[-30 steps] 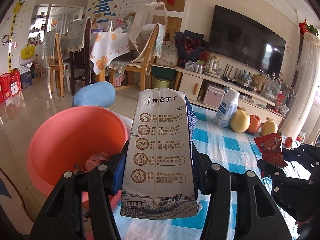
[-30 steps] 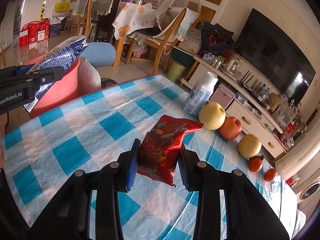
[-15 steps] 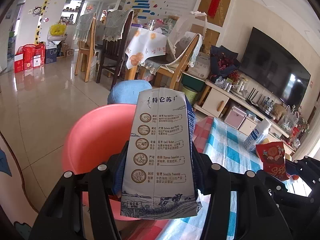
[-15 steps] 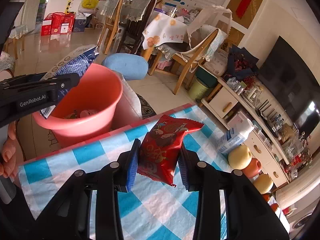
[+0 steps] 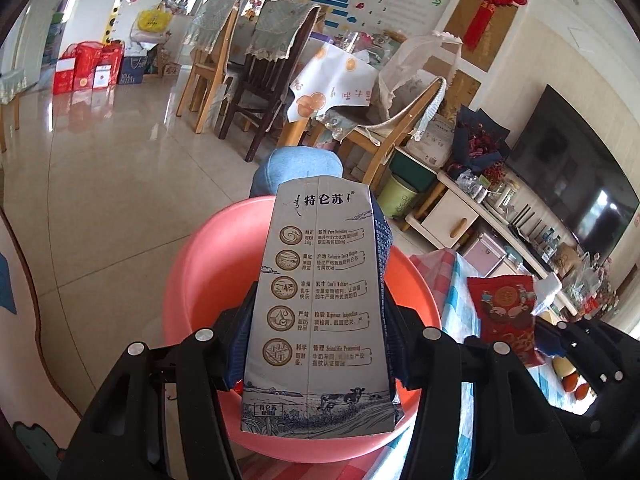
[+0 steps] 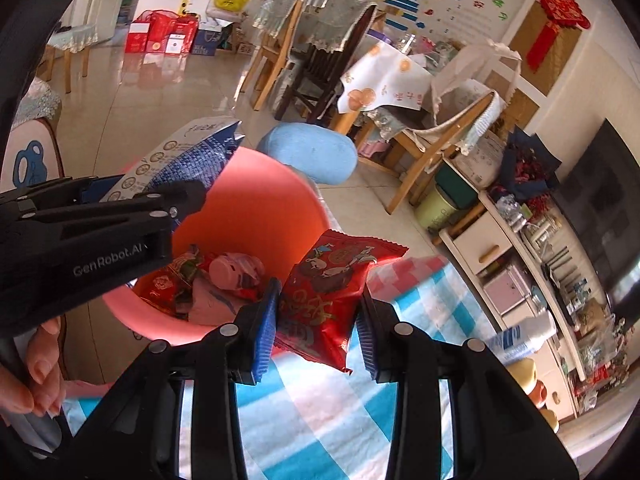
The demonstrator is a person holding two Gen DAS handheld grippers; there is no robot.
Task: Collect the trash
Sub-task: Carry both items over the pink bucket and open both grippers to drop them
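**A:** What is nearest the left claw (image 5: 316, 344)?

**B:** A flattened milk carton (image 5: 320, 304), clenched between its two pads and standing upright, printed face to the camera. The hold sits low on the carton, so most of it sticks out ahead of the claw, free to fall.

**A:** And below it?

**B:** A pink bin (image 5: 200, 280), right under and just beyond the carton. I judge the carton is held over the bin's mouth so that letting go would drop it inside.

**A:** The right claw (image 6: 318, 320)?

**B:** It grasps a red snack bag (image 6: 332, 300), pinched at the sides between blue pads, its crimped top pointing away. The bag hangs above the edge of a blue-checked tablecloth (image 6: 300, 412), with the bin just ahead and to the left of this claw. It looks next in line to be dropped, not yet over the opening.

**A:** Anything in the bin?

**B:** Yes: red wrappers (image 6: 172, 284) and a small pink cup (image 6: 234, 270) lie at the bottom.

**A:** Further off?

**B:** A blue cushion (image 6: 308, 156) behind the bin, then wooden chairs (image 6: 432, 152) at a draped dining table. Far right of the right claw, a white bottle (image 6: 524, 338) and some fruit stay on the cloth.
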